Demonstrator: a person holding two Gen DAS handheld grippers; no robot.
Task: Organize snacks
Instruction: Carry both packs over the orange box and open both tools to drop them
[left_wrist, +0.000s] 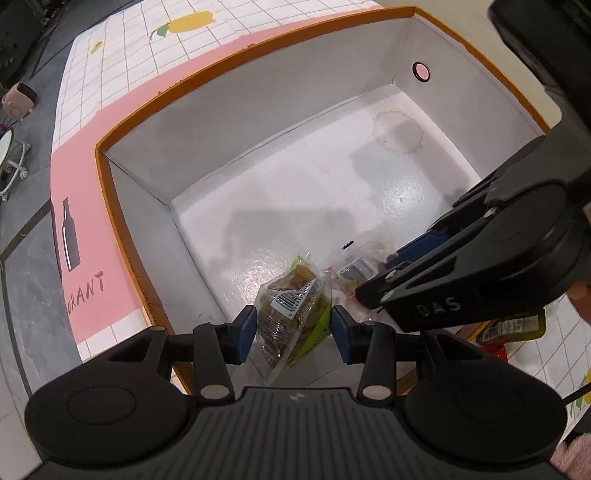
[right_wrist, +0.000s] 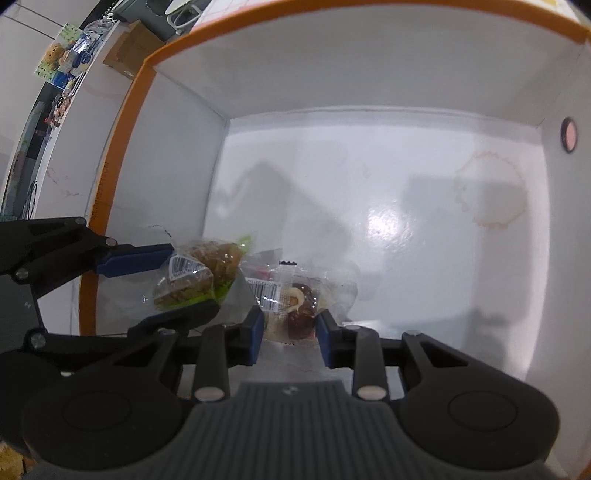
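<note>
A large orange-rimmed box (left_wrist: 110, 206) with a white inside lies open below both grippers; it also shows in the right wrist view (right_wrist: 110, 177). My left gripper (left_wrist: 293, 334) is shut on a clear green-edged packet of brown cookies (left_wrist: 295, 314), held just inside the box's near wall. That packet and the left gripper's blue fingers (right_wrist: 133, 260) also show at the left of the right wrist view, with the cookie packet (right_wrist: 199, 273) between them. My right gripper (right_wrist: 290, 334) is shut on a clear packet with a dark brown pastry (right_wrist: 295, 306), held low over the box floor, beside the cookie packet.
The box floor (left_wrist: 369, 192) carries a round brownish stain (left_wrist: 399, 133). The box sits on a pink and white checked tablecloth (left_wrist: 110, 66). More snack packets, green and red (left_wrist: 513, 328), lie on the cloth outside the box at the right.
</note>
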